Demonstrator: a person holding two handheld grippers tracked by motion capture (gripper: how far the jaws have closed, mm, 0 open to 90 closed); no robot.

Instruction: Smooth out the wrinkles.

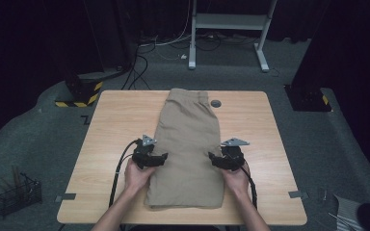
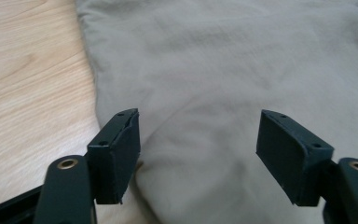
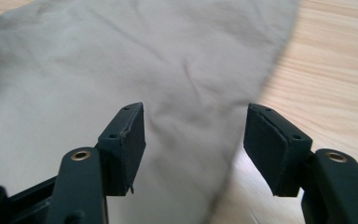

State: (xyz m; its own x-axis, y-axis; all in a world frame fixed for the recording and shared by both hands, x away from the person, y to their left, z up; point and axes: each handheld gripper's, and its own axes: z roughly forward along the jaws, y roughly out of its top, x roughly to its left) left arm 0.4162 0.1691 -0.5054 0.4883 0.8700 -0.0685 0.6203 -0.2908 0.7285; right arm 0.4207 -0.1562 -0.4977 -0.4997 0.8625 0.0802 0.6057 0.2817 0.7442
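A pair of khaki shorts [image 1: 188, 139] lies folded lengthwise on the wooden table [image 1: 111, 125], waistband at the far end. My left gripper [image 1: 163, 158] rests at the shorts' left edge, about halfway along. Its jaws stand open over the cloth [image 2: 214, 70], with nothing pinched between its pads [image 2: 121, 149]. My right gripper [image 1: 213, 159] is at the right edge, opposite the left. It is also open, one pad over the fabric [image 3: 121, 60] and the other above bare wood [image 3: 335, 70]. A hand holds each gripper from the near side.
A small grey disc [image 1: 216, 103] sits on the table beside the waistband. Tape pieces [image 1: 65, 197] mark the near corners. On the floor are a wire basket [image 1: 17, 195] at left, a white desk frame [image 1: 231, 21] and cables behind, and a striped base [image 1: 79, 94].
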